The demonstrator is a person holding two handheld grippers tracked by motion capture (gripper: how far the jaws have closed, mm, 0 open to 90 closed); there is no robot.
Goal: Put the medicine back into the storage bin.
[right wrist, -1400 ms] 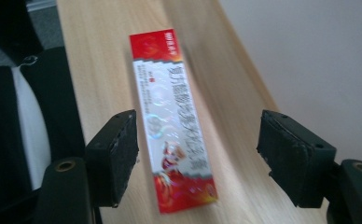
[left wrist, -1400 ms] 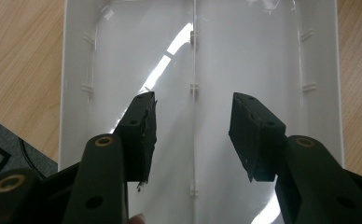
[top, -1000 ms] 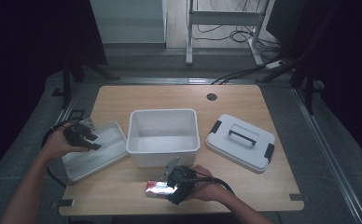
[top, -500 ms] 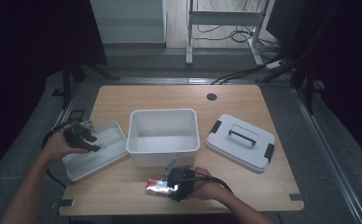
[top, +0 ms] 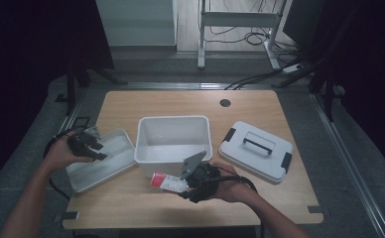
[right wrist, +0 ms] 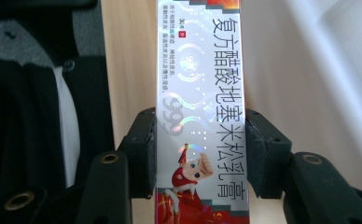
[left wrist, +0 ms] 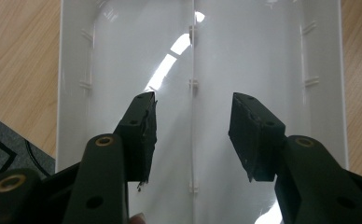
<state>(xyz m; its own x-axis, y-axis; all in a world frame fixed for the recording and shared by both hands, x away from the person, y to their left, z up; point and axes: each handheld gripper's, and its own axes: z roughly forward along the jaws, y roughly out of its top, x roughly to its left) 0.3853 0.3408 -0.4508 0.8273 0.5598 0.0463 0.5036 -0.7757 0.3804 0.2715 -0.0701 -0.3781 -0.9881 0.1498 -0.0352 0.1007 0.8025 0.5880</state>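
Observation:
A long silver and red carton (right wrist: 200, 98) printed with Chinese characters sits between the jaws of my right gripper (right wrist: 199, 149), which is shut on its sides. From above, that carton (top: 168, 181) pokes out leftward from the right gripper (top: 189, 187) near the table's front edge, just in front of the white bin (top: 173, 138). My left gripper (top: 94, 148) hovers over the shallow white tray (top: 101, 161) at the left. Its jaws stand open above the tray's glossy floor (left wrist: 193, 70), and nothing is between them (left wrist: 193, 135).
A grey-white lid (top: 256, 150) with a dark handle and black clasps lies to the right of the bin. A cable hole (top: 224, 102) marks the far side of the wooden table (top: 180, 104). Dark floor and a metal stand (top: 237, 20) lie beyond.
The right gripper has drawn the carton slightly toward the front edge and tilted it. The left gripper has stayed over the tray.

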